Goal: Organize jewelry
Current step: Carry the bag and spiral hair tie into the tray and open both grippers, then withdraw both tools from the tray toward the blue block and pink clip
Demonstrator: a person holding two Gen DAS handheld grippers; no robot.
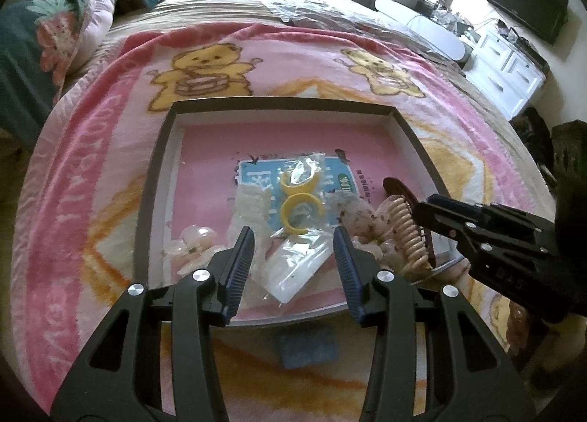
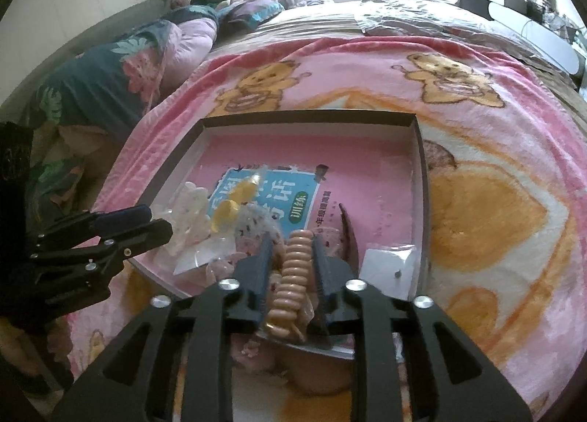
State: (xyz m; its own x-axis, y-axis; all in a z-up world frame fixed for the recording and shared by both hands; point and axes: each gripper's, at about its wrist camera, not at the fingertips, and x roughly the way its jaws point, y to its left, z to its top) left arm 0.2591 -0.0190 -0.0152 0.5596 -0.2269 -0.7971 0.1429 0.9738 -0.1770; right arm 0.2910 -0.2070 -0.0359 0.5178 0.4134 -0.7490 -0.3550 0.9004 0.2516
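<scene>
Left hand-held gripper (image 1: 293,249) is hovering, jaws apart, over the clear bags (image 1: 290,268) at lower centre of the tray (image 1: 154,179). Right hand-held gripper (image 2: 291,253) is straddling the beige hair claw (image 2: 291,275), pads not clearly pressing. Claw's looking light, stiff, slick; I'm gripping across its ribbed spine.

Big bed (image 1: 227,7) with a pink teddy-bear blanket (image 1: 91,172) spread over it (very cute), and a shallow dark-rimmed box (image 1: 154,179) sitting on that.
</scene>
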